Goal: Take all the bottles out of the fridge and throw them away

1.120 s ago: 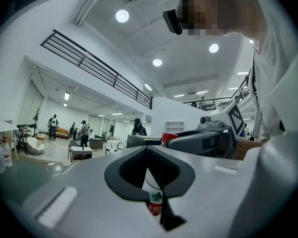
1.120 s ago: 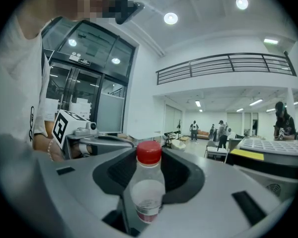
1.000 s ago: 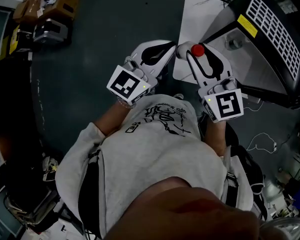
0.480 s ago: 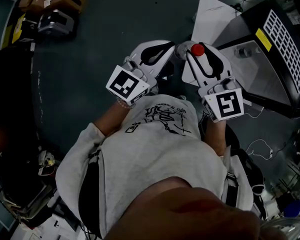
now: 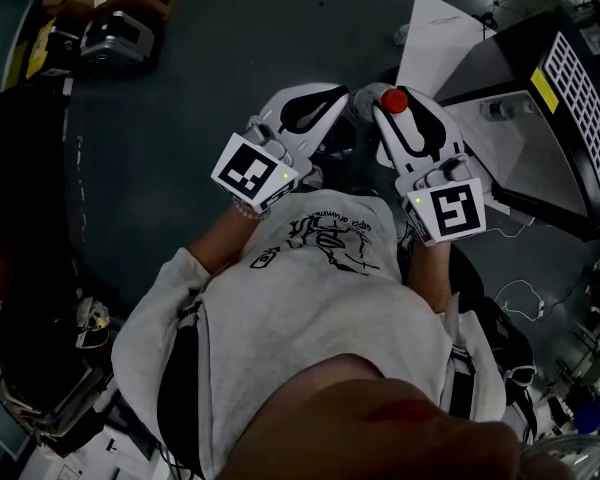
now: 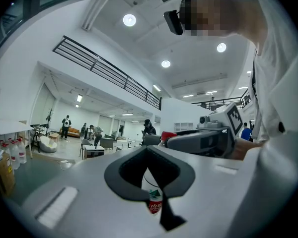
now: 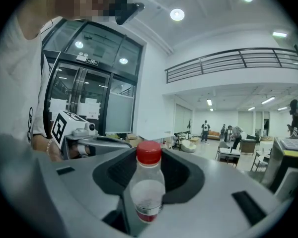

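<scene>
The dark floor (image 5: 180,88) takes up most of the view from overhead. At its right edge sits a black cabinet (image 5: 540,158) with a white grille on top, and a white panel (image 5: 440,43) lies just beside it. I cannot tell whether this is the fridge. Brown boxes (image 5: 110,13) are piled well away at the far left corner.

A person in a grey printed sweatshirt (image 5: 310,308) stands over the floor, holding both tools out in front, close together and angled towards each other.

The left gripper (image 5: 338,103) carries its marker cube (image 5: 250,171) near the wrist. Seen along its jaws, the left gripper (image 6: 151,182) is closed narrow on a labelled bottle (image 6: 152,195), whose pale body and red-and-green label show in the slot between the dark pads.

The right gripper (image 5: 388,108), with its own marker cube (image 5: 450,208), is clamped on a red-capped bottle (image 7: 148,192). That bottle stands upright between the jaws, clear-walled, with a strip of red label low down. Its red cap (image 5: 395,99) shows from above, right at the tips.

Both bottles are out in the open, above the floor and near the cabinet, not inside it.
</scene>
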Available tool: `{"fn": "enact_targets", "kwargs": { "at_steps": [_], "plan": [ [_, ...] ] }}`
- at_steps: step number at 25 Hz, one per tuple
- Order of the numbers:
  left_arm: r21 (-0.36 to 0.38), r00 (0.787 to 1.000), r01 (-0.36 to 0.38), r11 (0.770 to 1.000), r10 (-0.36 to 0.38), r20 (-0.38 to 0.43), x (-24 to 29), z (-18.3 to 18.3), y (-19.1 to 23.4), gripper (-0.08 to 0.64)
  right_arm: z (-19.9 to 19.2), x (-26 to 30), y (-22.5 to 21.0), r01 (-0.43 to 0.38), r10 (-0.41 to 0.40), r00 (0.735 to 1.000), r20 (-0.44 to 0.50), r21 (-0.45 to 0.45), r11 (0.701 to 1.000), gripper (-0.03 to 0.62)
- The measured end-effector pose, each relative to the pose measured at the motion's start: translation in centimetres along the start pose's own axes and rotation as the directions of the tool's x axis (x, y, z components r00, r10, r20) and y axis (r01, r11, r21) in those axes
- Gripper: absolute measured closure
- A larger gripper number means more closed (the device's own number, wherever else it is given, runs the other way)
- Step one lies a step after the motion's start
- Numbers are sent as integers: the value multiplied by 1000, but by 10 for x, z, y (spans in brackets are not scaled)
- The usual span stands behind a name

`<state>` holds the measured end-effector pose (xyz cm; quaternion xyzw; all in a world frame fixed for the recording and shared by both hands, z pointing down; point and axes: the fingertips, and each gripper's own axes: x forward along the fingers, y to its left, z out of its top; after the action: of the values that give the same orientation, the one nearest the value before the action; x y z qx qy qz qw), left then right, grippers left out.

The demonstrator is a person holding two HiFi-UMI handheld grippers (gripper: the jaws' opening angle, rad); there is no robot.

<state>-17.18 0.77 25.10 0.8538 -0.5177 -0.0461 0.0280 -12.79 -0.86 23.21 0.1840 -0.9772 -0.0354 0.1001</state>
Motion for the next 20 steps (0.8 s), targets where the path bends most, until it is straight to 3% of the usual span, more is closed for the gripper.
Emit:
{"fn": "enact_targets", "kwargs": {
  "at_steps": [8, 20],
  "plan": [
    [-11, 1000, 7, 1000, -7, -8, -9, -5, 3, 551, -3, 5, 11, -11, 11, 1000, -1, -9, 1000, 437],
    [-28, 1000, -1, 1000, 0, -4, 7, -5, -8, 551, -8, -7, -5, -23, 23, 1000, -10, -21, 1000, 436]
  ]
}}
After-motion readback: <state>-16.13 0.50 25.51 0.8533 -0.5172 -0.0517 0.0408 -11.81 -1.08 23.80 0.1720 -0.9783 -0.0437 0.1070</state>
